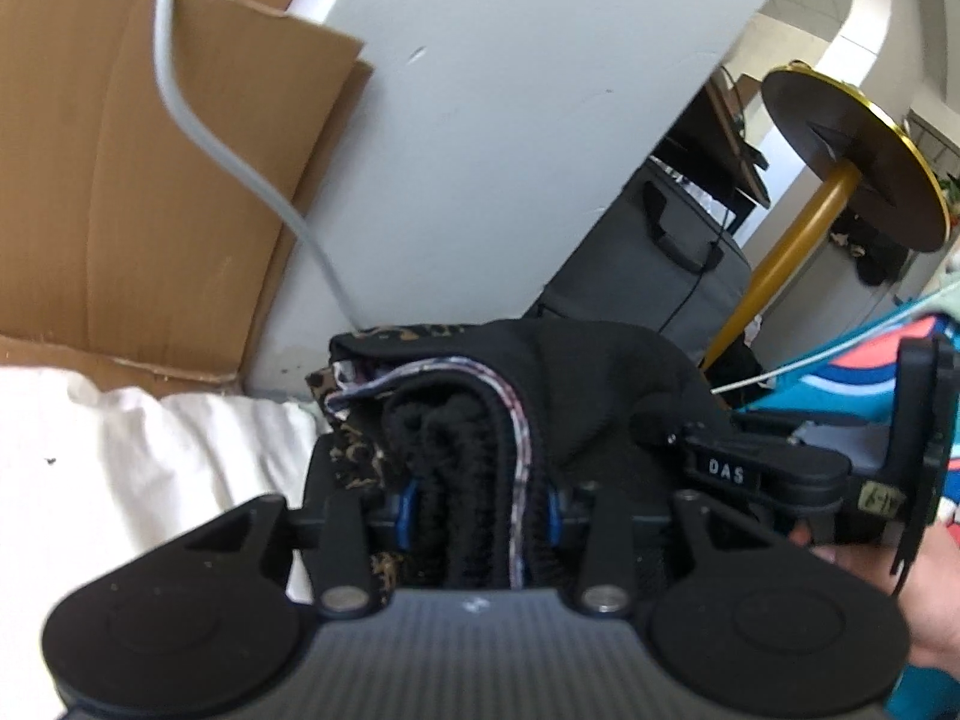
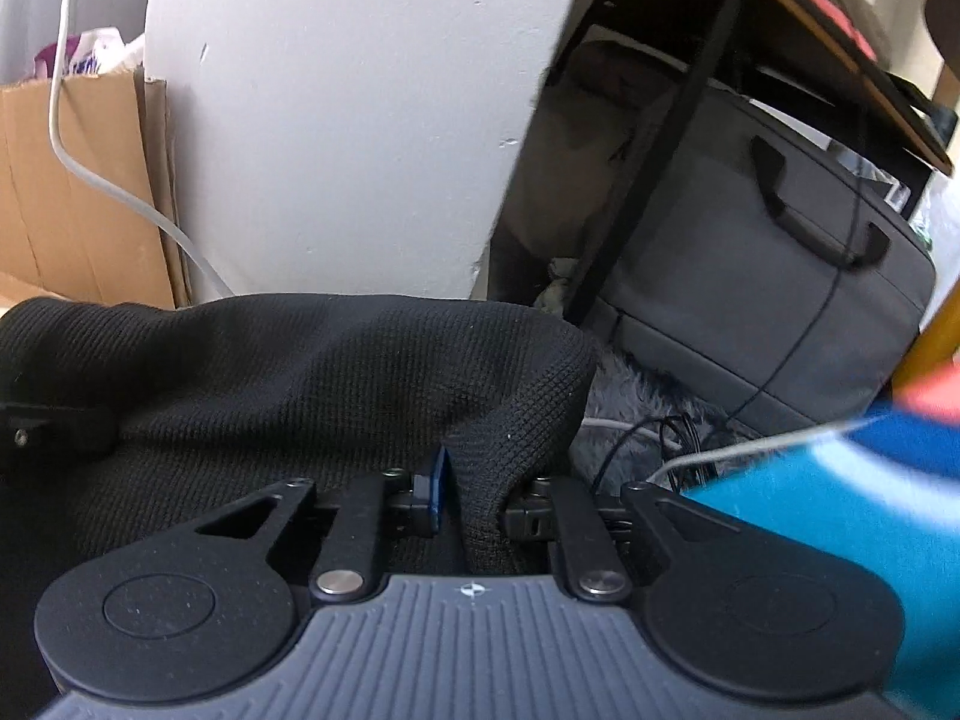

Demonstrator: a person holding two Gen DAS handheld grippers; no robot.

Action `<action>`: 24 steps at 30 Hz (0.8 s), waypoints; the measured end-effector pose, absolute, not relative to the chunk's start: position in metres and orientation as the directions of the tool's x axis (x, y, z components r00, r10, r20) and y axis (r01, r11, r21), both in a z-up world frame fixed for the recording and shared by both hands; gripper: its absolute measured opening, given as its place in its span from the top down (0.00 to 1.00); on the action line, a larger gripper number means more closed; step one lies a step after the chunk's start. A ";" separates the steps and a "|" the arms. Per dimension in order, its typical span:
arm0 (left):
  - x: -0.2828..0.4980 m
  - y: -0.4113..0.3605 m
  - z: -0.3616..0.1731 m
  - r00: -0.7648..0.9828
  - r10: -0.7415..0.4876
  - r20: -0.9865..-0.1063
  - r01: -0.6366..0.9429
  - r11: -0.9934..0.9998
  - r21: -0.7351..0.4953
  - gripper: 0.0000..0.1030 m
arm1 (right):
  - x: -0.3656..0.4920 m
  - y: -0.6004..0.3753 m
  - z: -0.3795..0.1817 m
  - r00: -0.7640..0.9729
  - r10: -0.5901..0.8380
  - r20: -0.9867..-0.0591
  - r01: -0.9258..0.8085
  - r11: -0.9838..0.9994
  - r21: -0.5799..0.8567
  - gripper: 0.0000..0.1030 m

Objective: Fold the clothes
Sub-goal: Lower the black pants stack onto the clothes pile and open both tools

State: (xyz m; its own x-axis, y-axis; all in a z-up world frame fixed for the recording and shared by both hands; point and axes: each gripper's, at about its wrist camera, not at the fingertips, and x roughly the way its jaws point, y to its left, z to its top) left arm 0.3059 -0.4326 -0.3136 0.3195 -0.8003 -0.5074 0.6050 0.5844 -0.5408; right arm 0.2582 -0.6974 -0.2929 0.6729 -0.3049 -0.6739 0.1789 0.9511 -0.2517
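A black knit garment with a leopard-print part and a pale striped trim is bunched thick between the blue pads of my left gripper, which is shut on it. In the left wrist view the right gripper's body sits just right of the bundle, held by a hand. In the right wrist view the same black garment drapes ahead, and my right gripper is shut on a pinched fold of it. The garment hides the fingertips of both grippers.
White bedding lies at lower left. Behind stand a cardboard box, a white wall panel with a grey cable, a grey bag, and a gold-legged round table. Blue-and-red cloth is at right.
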 end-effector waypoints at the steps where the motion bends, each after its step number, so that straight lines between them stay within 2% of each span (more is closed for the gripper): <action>1: 0.307 -0.431 -0.315 0.315 -0.803 -0.506 0.592 0.583 -0.557 0.60 | 0.263 -0.698 -0.292 0.667 -0.305 -0.680 0.174 0.951 -0.255 0.80; 6: 0.312 -0.428 -0.319 0.304 -0.804 -0.512 0.548 0.587 -0.596 0.56 | 0.284 -0.707 -0.289 0.604 -0.303 -0.737 0.208 0.953 -0.221 0.71; 9: 0.322 -0.427 -0.316 0.283 -0.809 -0.516 0.514 0.582 -0.630 0.53 | 0.288 -0.711 -0.281 0.564 -0.349 -0.748 0.268 0.935 -0.234 0.55; 11: 0.328 -0.425 -0.313 0.277 -0.818 -0.504 0.502 0.571 -0.650 0.48 | 0.283 -0.712 -0.269 0.563 -0.396 -0.726 0.315 0.914 -0.254 0.45; 12: 0.329 -0.425 -0.311 0.283 -0.819 -0.499 0.504 0.570 -0.649 0.47 | 0.278 -0.713 -0.261 0.581 -0.398 -0.710 0.331 0.912 -0.241 0.43; 16: 0.341 -0.430 -0.305 0.277 -0.818 -0.505 0.502 0.571 -0.649 0.46 | 0.253 -0.709 -0.240 0.689 -0.304 -0.658 0.313 0.944 -0.108 0.42; 24: 0.361 -0.449 -0.309 0.257 -0.816 -0.519 0.486 0.573 -0.660 0.46 | 0.214 -0.664 -0.266 0.770 -0.148 -0.620 0.169 0.985 -0.025 0.44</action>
State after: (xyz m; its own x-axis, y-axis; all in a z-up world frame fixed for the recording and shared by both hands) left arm 0.3614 -0.4485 -0.3093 0.2566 -0.8156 -0.5187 0.4863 0.5727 -0.6600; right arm 0.2139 -0.6641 -0.2662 0.7704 -0.1475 -0.6202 0.1688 0.9853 -0.0246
